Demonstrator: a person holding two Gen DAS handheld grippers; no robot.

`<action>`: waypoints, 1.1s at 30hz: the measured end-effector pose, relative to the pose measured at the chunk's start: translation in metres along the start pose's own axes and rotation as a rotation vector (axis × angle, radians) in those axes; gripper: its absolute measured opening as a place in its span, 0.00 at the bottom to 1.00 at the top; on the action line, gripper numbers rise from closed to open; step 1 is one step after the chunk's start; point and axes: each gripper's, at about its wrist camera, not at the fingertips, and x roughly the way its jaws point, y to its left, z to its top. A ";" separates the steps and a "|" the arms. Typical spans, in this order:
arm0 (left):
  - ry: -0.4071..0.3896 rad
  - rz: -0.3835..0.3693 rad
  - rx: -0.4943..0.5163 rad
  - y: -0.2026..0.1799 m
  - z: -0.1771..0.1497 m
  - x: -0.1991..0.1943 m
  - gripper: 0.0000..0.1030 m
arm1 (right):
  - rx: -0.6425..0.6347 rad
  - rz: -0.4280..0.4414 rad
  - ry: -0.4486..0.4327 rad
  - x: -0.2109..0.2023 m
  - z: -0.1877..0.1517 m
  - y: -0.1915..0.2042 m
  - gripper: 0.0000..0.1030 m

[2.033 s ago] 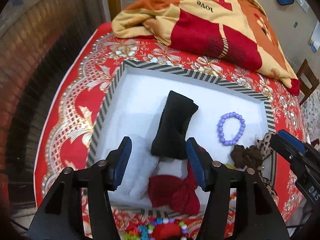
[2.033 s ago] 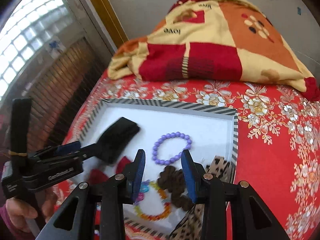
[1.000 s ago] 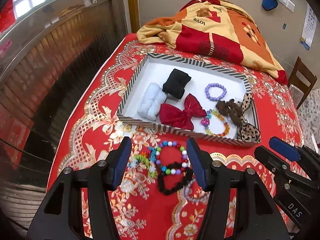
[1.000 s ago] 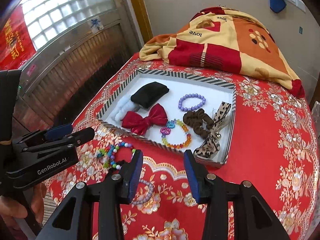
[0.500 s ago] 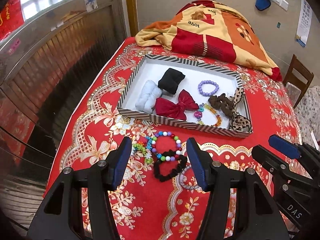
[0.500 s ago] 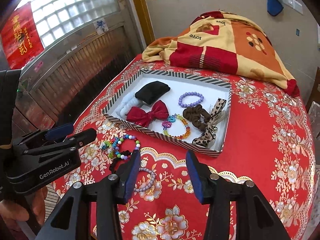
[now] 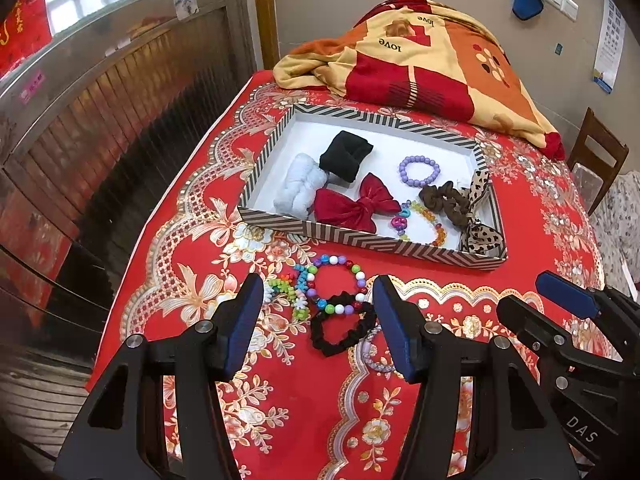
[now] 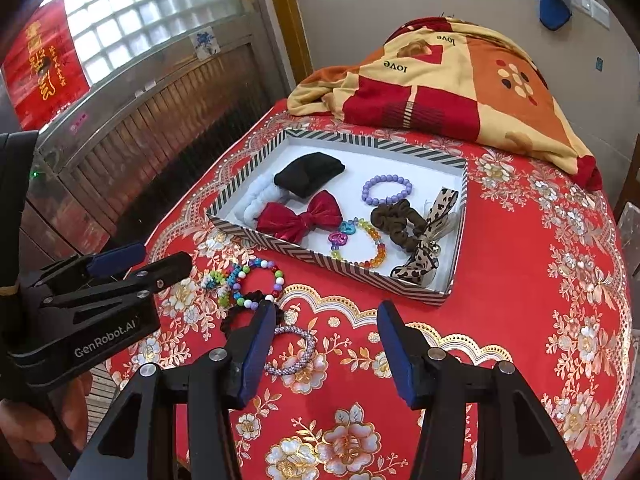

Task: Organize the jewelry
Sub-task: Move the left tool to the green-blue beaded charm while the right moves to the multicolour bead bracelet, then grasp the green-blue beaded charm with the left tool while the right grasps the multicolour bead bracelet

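A striped tray (image 7: 360, 237) (image 8: 320, 259) holds a black cloth (image 7: 346, 154), a white scrunchie, a red bow (image 7: 352, 206), a purple bracelet (image 8: 386, 194), a brown scrunchie and a leopard bow. On the red cloth in front of it lie a multicolour bead bracelet (image 7: 357, 276), a black scrunchie (image 7: 340, 330) and a lilac bangle (image 8: 292, 350). My left gripper (image 7: 316, 304) hangs open above these loose pieces, touching none. My right gripper (image 8: 326, 320) is open too, over the cloth just right of the bangle.
A folded red and yellow blanket (image 7: 420, 64) fills the back of the table. The table's left edge drops beside a metal and wood partition (image 7: 120, 120). A wooden chair (image 7: 596, 156) stands at the far right. A hand holds the left gripper's handle.
Both grippers have drawn back from over the tray towards the near side of the table, bringing the loose bracelets into view. The right jaws stand a little wider.
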 end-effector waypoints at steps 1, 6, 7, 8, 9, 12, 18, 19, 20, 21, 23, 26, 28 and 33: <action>0.003 0.000 -0.002 0.001 0.000 0.001 0.55 | -0.002 0.001 0.007 0.002 0.000 0.001 0.49; 0.050 -0.044 -0.035 0.018 0.003 0.010 0.55 | -0.016 0.010 0.042 0.015 -0.002 0.005 0.49; 0.064 -0.054 -0.054 0.025 0.004 0.014 0.55 | -0.019 0.015 0.049 0.018 -0.002 0.006 0.49; 0.077 -0.060 -0.077 0.034 0.005 0.017 0.55 | -0.023 0.021 0.060 0.023 -0.004 0.007 0.49; 0.085 -0.061 -0.096 0.043 0.005 0.020 0.55 | -0.027 0.028 0.074 0.028 -0.006 0.007 0.49; 0.113 -0.041 -0.135 0.068 0.004 0.031 0.55 | -0.040 0.059 0.109 0.047 -0.011 0.012 0.49; 0.185 -0.039 -0.178 0.089 -0.007 0.057 0.55 | -0.064 0.087 0.168 0.087 -0.016 0.023 0.49; 0.196 -0.045 -0.181 0.089 -0.008 0.062 0.55 | -0.068 0.085 0.176 0.091 -0.015 0.024 0.49; 0.211 -0.053 -0.184 0.090 -0.008 0.067 0.55 | -0.077 0.081 0.183 0.096 -0.014 0.026 0.49; 0.222 -0.063 -0.194 0.092 -0.008 0.072 0.55 | -0.082 0.079 0.188 0.099 -0.013 0.027 0.49; 0.229 -0.061 -0.209 0.096 -0.005 0.079 0.55 | -0.083 0.081 0.193 0.104 -0.011 0.028 0.49; 0.255 -0.061 -0.204 0.101 -0.003 0.092 0.55 | -0.085 0.070 0.195 0.113 -0.004 0.028 0.49; 0.268 -0.069 -0.170 0.097 -0.003 0.098 0.55 | -0.091 0.063 0.199 0.120 0.000 0.028 0.49; 0.291 -0.078 -0.091 0.086 -0.004 0.112 0.55 | -0.106 0.055 0.204 0.144 0.015 0.032 0.49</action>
